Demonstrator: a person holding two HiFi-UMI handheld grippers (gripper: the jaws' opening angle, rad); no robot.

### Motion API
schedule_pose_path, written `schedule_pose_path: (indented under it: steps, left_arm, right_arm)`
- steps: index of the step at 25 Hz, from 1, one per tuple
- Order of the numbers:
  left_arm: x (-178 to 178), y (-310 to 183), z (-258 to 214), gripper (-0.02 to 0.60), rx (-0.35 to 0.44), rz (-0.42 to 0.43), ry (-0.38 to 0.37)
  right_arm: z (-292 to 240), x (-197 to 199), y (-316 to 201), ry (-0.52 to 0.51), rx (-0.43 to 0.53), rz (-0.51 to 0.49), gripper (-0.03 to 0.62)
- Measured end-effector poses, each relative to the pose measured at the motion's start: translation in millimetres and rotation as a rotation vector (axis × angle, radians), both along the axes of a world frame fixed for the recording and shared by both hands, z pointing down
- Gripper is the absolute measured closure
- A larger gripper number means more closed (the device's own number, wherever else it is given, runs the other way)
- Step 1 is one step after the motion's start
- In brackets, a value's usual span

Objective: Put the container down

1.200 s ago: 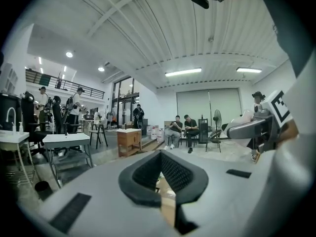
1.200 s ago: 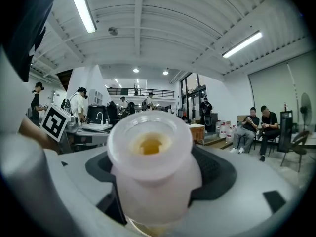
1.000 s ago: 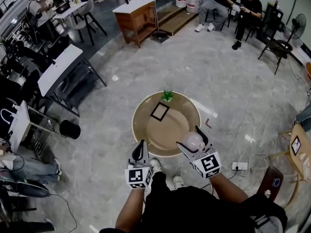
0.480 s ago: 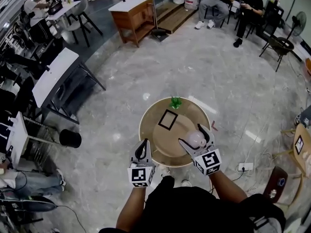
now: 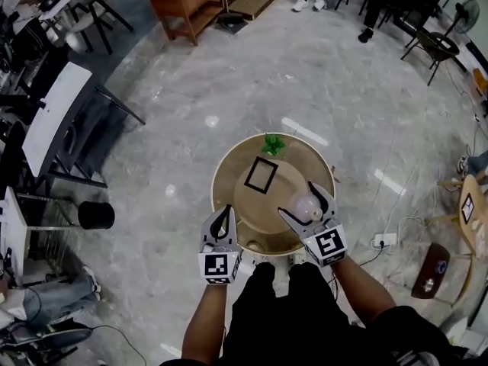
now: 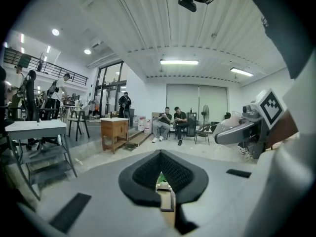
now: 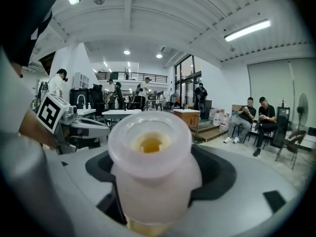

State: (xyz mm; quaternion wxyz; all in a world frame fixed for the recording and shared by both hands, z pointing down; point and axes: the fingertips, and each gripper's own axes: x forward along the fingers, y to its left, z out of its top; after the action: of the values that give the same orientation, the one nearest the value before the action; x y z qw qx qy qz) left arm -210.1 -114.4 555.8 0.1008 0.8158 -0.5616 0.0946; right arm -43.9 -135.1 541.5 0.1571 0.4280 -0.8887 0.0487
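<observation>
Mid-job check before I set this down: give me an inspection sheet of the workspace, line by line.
Surface: round wooden table, top mostly bare.
Job's things: translucent container, held over the table's near right part; whether it touches the top cannot be told.
Clutter: black-bordered square near the table's centre; small green thing at its far edge.
Grippers: right gripper shut on the container; left gripper shut with nothing in it, at the table's near left edge.
Cables: white power strip with a cable on the floor right of the table.
Surroundings: seated people by the far wall; tables and chairs to the left.
</observation>
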Motion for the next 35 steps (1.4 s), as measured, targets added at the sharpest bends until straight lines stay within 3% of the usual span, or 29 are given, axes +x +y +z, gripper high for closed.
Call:
schedule_pose_path:
  steps: [9, 15, 22, 26, 35]
  left_arm:
    - [19, -46, 94, 0.588, -0.042, -0.102, 0.050]
    - [19, -52, 171, 0.588, -0.074, -0.173, 0.041]
    - [40, -53, 233, 0.588, -0.055, -0.124, 0.064]
    - [40, -56, 259, 0.588, -0.045, -0.118, 0.041]
    - [29, -53, 287, 0.588, -0.094, -0.125, 0.046]
  right_arm:
    - [118, 3, -32, 0.014, -0.086, -0.065, 0.175]
    - [205, 6, -35, 0.020, -0.165, -0.052, 0.175]
    - [308, 2, -29, 0.105, -0.263, -0.081, 0.175]
    - [355, 0, -26, 0.132, -0.302, -0.083, 0.175]
    - [406, -4, -16, 0.174, -0.360, -0.060, 0.175]
